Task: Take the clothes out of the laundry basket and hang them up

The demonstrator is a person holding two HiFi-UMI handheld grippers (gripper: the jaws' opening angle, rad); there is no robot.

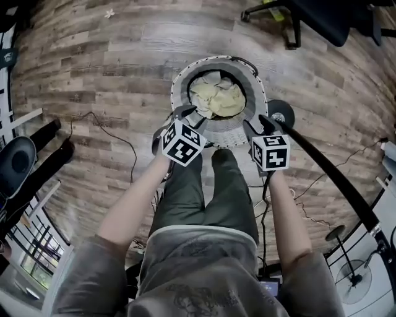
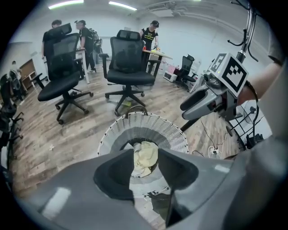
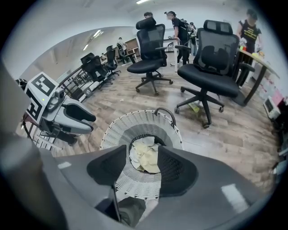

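My left forearm (image 1: 133,207) and right forearm (image 1: 291,217) are bare and reach forward and down, side by side. Loose grey sleeves (image 1: 93,272) cover my upper arms. My left gripper (image 1: 185,114) points ahead with its jaws standing well apart, and its marker cube (image 1: 182,143) is tilted on one corner. My right gripper (image 1: 258,124) is held about level with it, near but not touching, jaws also wide apart. Neither pair of jaws is closed on anything.

Bright, even light from ceiling strips (image 2: 122,6) at 12 o'clock; shadows soft. Heavy fisheye bend w/ dark vignette at edges; foregrnd at 6 o'clock blurry.
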